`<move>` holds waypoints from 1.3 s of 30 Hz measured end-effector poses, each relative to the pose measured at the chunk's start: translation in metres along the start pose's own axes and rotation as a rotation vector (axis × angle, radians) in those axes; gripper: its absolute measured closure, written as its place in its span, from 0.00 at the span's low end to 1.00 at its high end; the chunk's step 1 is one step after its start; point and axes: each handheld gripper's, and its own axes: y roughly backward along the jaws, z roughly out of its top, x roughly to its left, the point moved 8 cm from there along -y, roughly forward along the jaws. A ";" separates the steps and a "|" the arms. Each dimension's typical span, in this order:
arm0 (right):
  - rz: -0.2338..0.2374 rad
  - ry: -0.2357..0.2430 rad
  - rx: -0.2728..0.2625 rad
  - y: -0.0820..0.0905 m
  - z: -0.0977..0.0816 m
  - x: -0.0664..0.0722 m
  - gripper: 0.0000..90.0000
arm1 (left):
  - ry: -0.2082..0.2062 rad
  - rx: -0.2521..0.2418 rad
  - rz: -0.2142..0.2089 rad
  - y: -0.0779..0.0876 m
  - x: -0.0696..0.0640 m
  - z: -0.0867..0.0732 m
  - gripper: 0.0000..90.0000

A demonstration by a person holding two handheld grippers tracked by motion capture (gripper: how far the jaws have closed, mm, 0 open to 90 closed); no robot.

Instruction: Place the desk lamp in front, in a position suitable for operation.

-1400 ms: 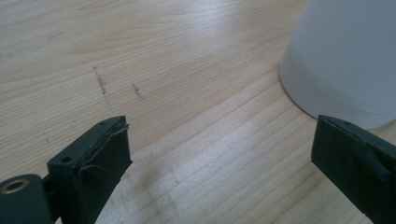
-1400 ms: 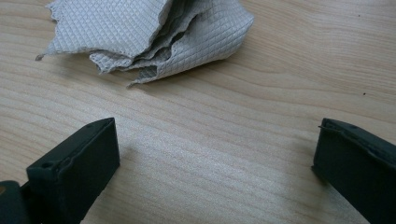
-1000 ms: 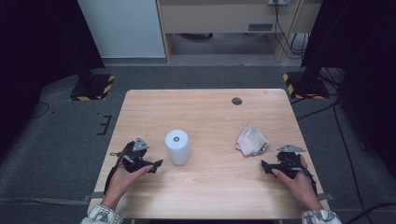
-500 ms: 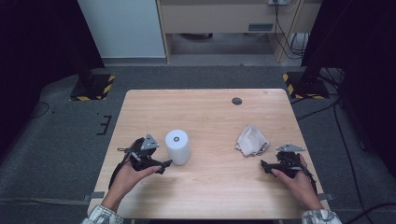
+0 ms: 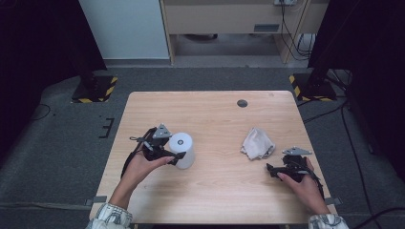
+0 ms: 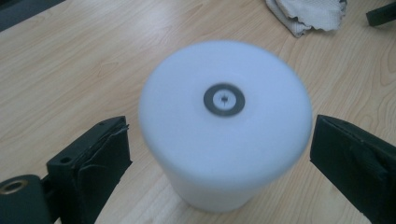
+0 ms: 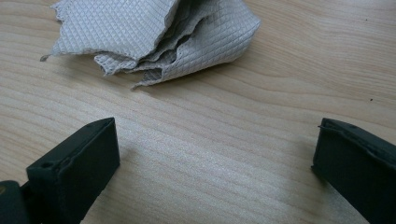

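A white upright cylinder (image 5: 183, 148) with a small dark ring on its top stands on the left half of the wooden table (image 5: 215, 114). My left gripper (image 5: 175, 149) is open, one jaw on each side of the cylinder (image 6: 224, 126), with a small gap at both sides. A crumpled grey-white cloth (image 5: 257, 143) lies on the right half. My right gripper (image 5: 270, 169) rests low near the right front, open, with bare wood between its jaws. The cloth (image 7: 154, 32) lies a little beyond my right gripper (image 7: 217, 140), not touching it.
A small black round disc (image 5: 242, 103) sits near the table's far edge. In the left gripper view the cloth (image 6: 306, 14) lies at the top right. Yellow-black striped stand bases (image 5: 98, 89) sit on the floor beyond the table's far corners.
My left gripper has moved right, up to the white cylinder, and its jaws now stand on either side of it. The right gripper has barely moved.
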 end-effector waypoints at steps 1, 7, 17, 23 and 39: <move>0.000 0.000 0.000 0.000 0.000 0.000 0.01 | -0.008 0.006 -0.006 -0.002 -0.001 0.002 0.05; 0.000 0.000 0.000 0.000 0.000 0.000 0.01 | -0.025 0.031 0.005 -0.009 -0.001 0.007 0.05; 0.003 -0.001 0.001 0.000 0.000 0.000 0.01 | -0.035 0.082 0.038 -0.023 -0.003 0.002 0.05; 0.004 -0.001 0.001 0.000 0.000 0.001 0.01 | -0.023 0.072 0.037 -0.021 -0.001 0.003 0.08; 0.060 0.024 -0.017 0.015 0.017 0.007 0.18 | -0.006 0.056 -0.012 -0.020 -0.007 0.004 0.09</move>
